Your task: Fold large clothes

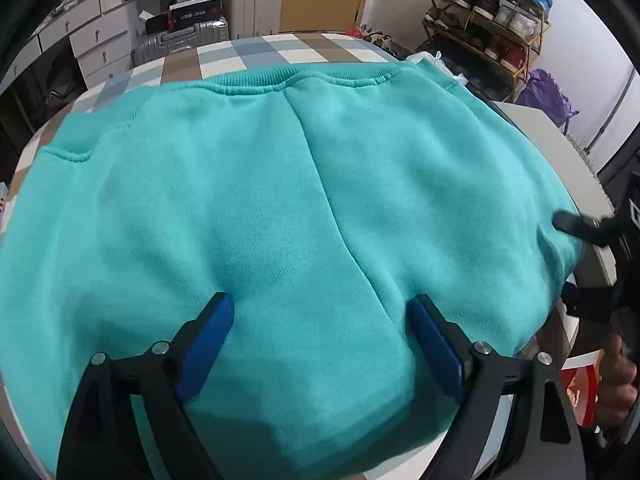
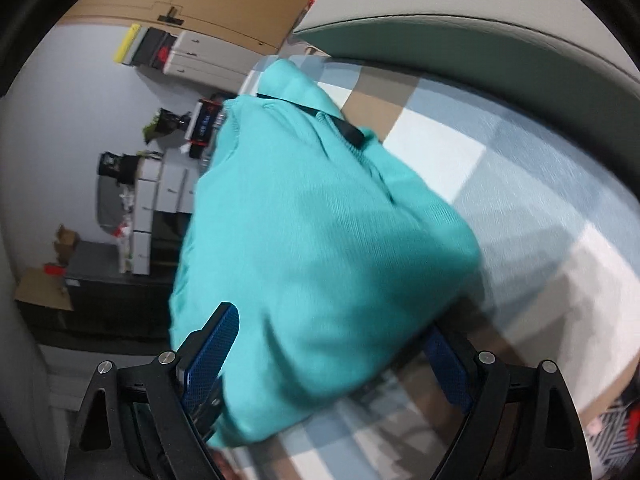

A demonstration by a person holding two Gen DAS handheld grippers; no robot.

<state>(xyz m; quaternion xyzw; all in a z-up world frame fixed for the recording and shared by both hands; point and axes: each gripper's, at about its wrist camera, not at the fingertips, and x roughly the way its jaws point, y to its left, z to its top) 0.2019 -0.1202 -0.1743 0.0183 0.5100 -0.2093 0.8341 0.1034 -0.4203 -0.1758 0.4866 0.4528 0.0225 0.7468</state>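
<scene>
A large teal sweatshirt (image 1: 280, 184) lies folded on a checked tablecloth (image 1: 256, 50), its ribbed hem at the far side. My left gripper (image 1: 320, 312) is open, its blue pads (image 1: 208, 344) resting on the near part of the cloth with nothing between them. My right gripper shows in the left wrist view at the sweatshirt's right edge (image 1: 576, 224). In the right wrist view the right gripper (image 2: 328, 344) stands wide with the sweatshirt (image 2: 320, 232) bulging between its blue pads (image 2: 212, 352); the view is tilted and blurred, the right pad partly hidden.
A shoe rack (image 1: 492, 16) stands at the back right, a white dresser (image 1: 92, 36) and a silver suitcase (image 1: 180, 40) at the back left. A white surface (image 1: 560, 152) borders the table on the right. A grey-green cushion edge (image 2: 480, 36) runs beyond the tablecloth (image 2: 540, 208).
</scene>
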